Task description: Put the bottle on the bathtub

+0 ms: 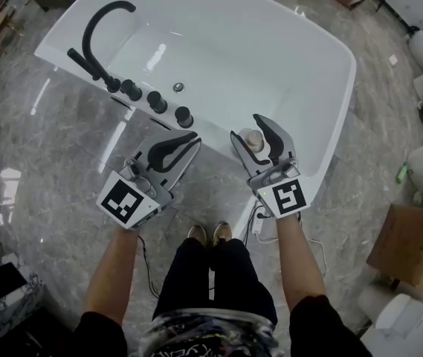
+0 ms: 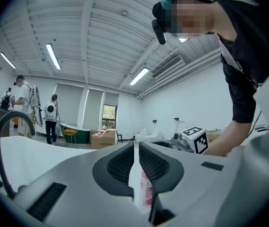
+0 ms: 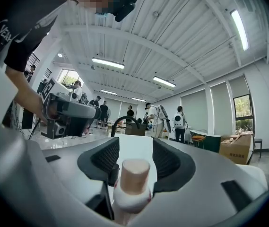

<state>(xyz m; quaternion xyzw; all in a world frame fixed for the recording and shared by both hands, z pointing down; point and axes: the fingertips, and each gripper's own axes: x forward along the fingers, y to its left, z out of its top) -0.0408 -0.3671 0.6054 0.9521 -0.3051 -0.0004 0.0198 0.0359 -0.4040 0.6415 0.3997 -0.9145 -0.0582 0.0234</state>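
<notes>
The right gripper [image 1: 244, 126] stands released: its jaws are spread wide, and the bottle [image 3: 131, 197] rises upright between them; its tan cap [image 3: 135, 176] is clear of both pads, with a gap on either side. In the head view the bottle seems to stand on the near rim [image 1: 314, 155] of the bathtub [image 1: 270, 28], just under the opening of those jaws. The left gripper [image 1: 197, 139] is clenched on nothing, its jaws drawn to a thin slit; the bottle lies out beyond its tips, apart from them, and shows through the slit with its pink label [image 2: 145, 193].

The bottle looks like a small plastic one, so probably light, fairly stiff and smooth-walled; being tall and narrow on a glossy rim, it would likely topple at a brush from either jaw. Should it need taking up again, the better hold is probably the white body just below the shoulder, square between the pads; the cap is narrower and might slip or turn.
</notes>
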